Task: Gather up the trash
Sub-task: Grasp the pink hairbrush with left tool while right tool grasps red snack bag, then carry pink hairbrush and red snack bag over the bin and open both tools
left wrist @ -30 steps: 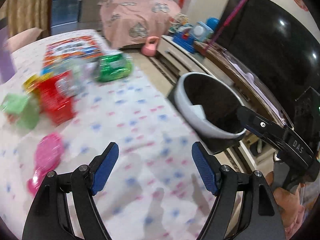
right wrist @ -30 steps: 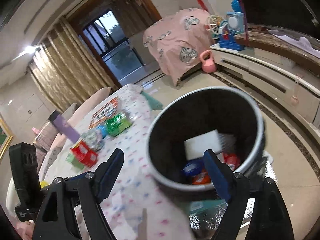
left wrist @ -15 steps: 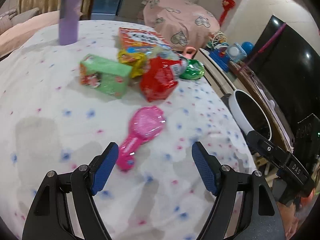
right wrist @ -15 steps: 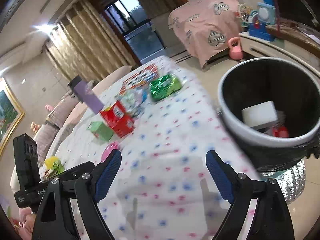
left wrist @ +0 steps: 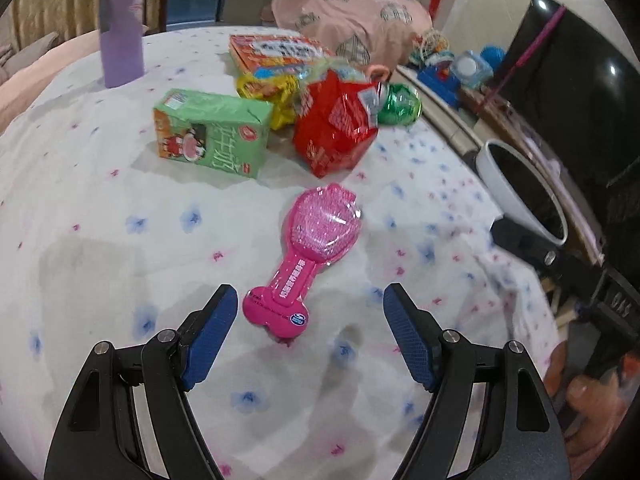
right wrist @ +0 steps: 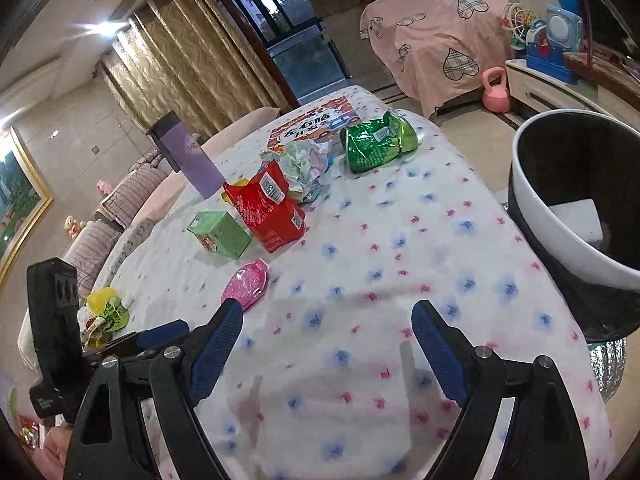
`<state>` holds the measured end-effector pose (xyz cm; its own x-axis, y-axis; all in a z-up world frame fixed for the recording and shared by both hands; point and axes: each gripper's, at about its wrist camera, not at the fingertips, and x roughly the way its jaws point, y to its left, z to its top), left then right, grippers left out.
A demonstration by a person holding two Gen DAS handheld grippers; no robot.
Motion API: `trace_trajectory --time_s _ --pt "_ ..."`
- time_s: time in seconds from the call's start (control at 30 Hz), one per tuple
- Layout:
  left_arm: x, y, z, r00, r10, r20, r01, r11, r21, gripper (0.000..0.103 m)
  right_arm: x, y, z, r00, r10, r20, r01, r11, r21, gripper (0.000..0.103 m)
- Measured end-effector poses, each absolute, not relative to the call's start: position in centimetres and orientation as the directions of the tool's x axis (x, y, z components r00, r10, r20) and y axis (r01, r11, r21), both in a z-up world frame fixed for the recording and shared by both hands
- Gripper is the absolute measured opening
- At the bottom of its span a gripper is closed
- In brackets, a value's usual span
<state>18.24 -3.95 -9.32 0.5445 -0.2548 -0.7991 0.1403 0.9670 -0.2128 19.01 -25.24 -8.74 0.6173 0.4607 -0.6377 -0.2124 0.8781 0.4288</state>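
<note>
1. A glossy pink plastic packet shaped like a paddle (left wrist: pixel 310 256) lies flat on the white cloth with blue and pink flower print (left wrist: pixel 120 240), its narrow end pointing toward the left gripper (left wrist: pixel 308 326).
2. The left gripper hovers just above the packet's near end, blue-padded fingers (left wrist: pixel 208 340) spread wide, holding nothing.
3. Just beyond the packet sit a green carton with cartoon print (left wrist: pixel 212 132) and a crinkled red foil bag (left wrist: pixel 336 128); behind them are a yellow wrapper (left wrist: pixel 260 88), a shiny green foil bag (left wrist: pixel 400 106) and an orange printed box (left wrist: pixel 276 50).
4. A tall lilac tumbler with a dark lid (left wrist: pixel 120 28) stands upright near the far edge, well apart from the heap.
5. A round white-rimmed bin with black lining (right wrist: pixel 576 208) stands beside the table edge to the right, a white block (right wrist: pixel 578 220) inside it.
6. The right gripper (right wrist: pixel 328 344) hangs over bare cloth, fingers wide apart and empty.
</note>
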Motion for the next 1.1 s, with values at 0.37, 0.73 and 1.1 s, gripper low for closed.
trace_trajectory --time_s 0.37,0.73,1.1 --pt "18.8 -3.8 -9.7 0.576 -0.194 -0.794 0.159 0.98 -0.124 0.034 22.6 -23.4 -9.1 0.599 0.487 -0.636 -0.245 0.867 0.433 0.087" --pt "19.4 0.3 -9.1 0.597 -0.204 -0.776 0.038 0.973 -0.226 0.034 27.4 -19.1 -9.3 0.546 0.549 -0.633 -0.34 0.836 0.431 0.076" --pt "20.4 -1.6 -9.5 0.566 -0.207 -0.798 0.083 0.977 -0.195 0.038 27.7 -17.9 -9.1 0.552 0.529 -0.644 -0.374 0.848 0.376 0.035"
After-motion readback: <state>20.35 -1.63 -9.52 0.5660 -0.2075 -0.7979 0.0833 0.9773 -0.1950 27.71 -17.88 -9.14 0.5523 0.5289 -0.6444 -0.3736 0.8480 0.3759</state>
